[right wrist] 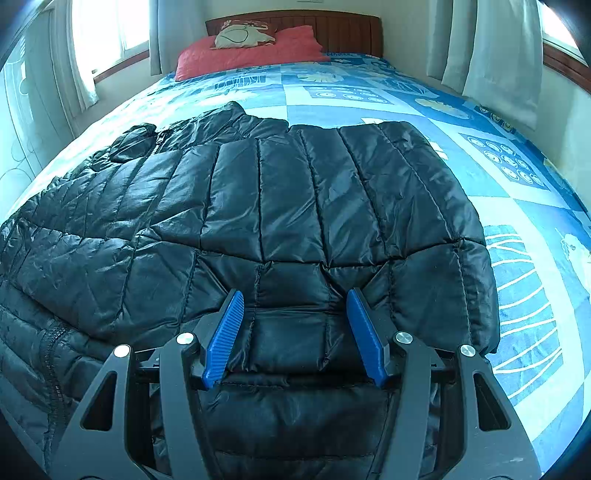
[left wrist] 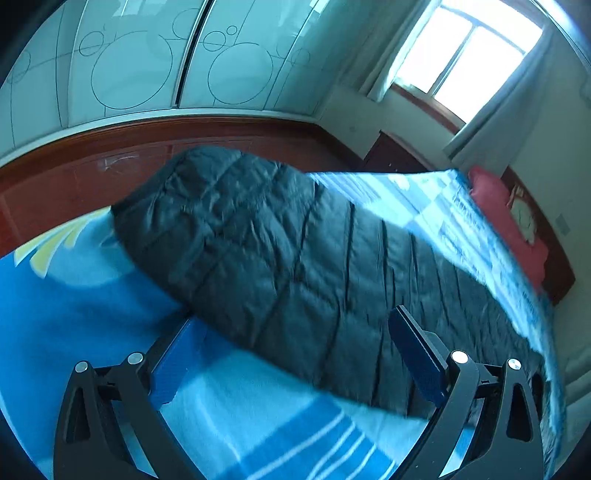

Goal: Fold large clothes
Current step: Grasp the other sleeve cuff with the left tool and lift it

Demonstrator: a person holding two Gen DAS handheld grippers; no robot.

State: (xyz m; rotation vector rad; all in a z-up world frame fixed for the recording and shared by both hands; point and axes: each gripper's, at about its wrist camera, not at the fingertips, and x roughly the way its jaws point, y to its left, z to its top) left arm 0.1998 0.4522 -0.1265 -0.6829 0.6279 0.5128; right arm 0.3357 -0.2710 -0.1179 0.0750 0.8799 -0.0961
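Observation:
A large black quilted puffer jacket [right wrist: 280,206] lies spread on the blue patterned bedspread [right wrist: 517,229], collar toward the headboard, a sleeve folded across its body. My right gripper [right wrist: 295,306] is open, low over the jacket's near edge, its blue pads either side of a quilted panel without pinching it. In the left wrist view the jacket [left wrist: 280,251] lies slantwise across the bedspread [left wrist: 74,314]. My left gripper [left wrist: 295,332] is open at the jacket's near edge, holding nothing; the view is motion-blurred.
A red pillow [right wrist: 255,55] with a cream cushion [right wrist: 243,35] lies against the wooden headboard [right wrist: 343,31]. Curtained windows [right wrist: 107,33] stand either side. In the left wrist view, a wardrobe with mirrored doors [left wrist: 147,66] runs beside the bed, a window [left wrist: 461,55] at right.

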